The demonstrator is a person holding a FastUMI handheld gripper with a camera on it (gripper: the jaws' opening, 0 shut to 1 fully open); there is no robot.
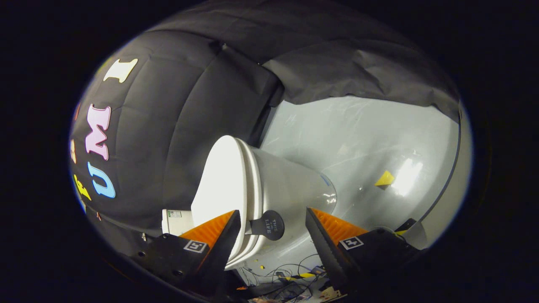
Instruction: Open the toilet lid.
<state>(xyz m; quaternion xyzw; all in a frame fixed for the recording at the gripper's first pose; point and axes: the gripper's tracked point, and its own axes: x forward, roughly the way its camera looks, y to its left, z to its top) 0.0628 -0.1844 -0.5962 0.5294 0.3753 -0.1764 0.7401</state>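
Observation:
The view is rolled sideways, so the white toilet (294, 185) appears lying on its side. Its lid (219, 181) rests flat against the seat and bowl. A dark round tab (269, 226) sticks out from the lid's front edge. My gripper (271, 216) is open, and the tab sits between its two fingertips. Neither finger touches the tab; one fingertip (231, 221) overlaps the lid's rim, while the other (313, 219) stands off beside the bowl.
Glossy grey floor (358, 139) spreads beyond the bowl, with a yellow marker (385, 179) on it. Loose cables (290, 277) lie near the toilet's base. A white tank (174, 221) shows behind the lid, against the black cloth wall (177, 126).

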